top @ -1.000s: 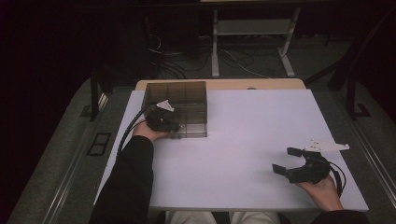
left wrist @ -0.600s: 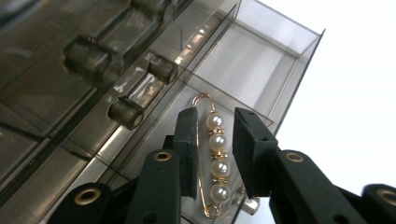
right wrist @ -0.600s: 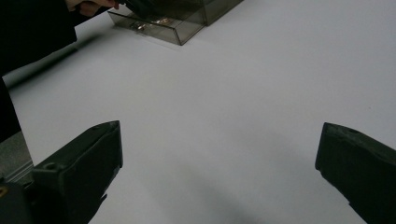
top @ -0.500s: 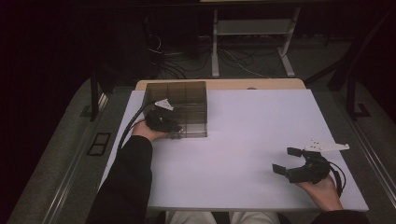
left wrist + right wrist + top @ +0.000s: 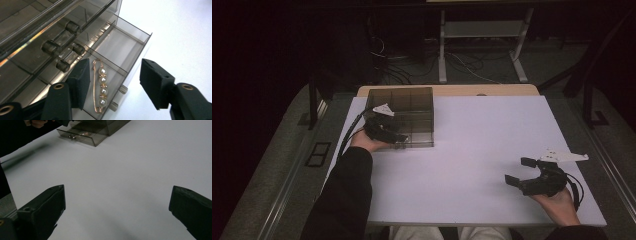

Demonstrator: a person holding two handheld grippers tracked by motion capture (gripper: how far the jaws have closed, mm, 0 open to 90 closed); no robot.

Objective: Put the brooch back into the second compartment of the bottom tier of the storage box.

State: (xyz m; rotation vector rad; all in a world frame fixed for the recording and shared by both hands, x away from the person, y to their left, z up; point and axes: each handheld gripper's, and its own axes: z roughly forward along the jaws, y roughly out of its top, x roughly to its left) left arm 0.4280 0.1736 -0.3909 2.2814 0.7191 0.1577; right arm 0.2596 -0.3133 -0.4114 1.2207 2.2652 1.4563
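A smoky clear drawer box point(image 5: 404, 107) stands at the table's far left, with its lowest drawer point(image 5: 130, 42) pulled out. In that drawer lies a gold pin with several pearls point(image 5: 102, 87). My left gripper point(image 5: 115, 67) hangs just above the drawer. Its jaws have just been opening and now stand apart. The pin lies below them close to the left pad point(image 5: 81, 80), and neither pad presses on it. In the high view the left gripper point(image 5: 394, 136) is at the box's front. My right gripper point(image 5: 518, 170) rests open and empty at the near right.
The white table top point(image 5: 472, 145) stretches between the two hands. Upper drawers with round knobs point(image 5: 50, 46) sit shut above the open one. In the right gripper view the open drawer point(image 5: 82, 135) is far off at upper left. Cables and a metal stand point(image 5: 482, 30) lie beyond the table.
The left hand has shifted slightly at the front of the box. The right hand and its gripper have stayed where they were.
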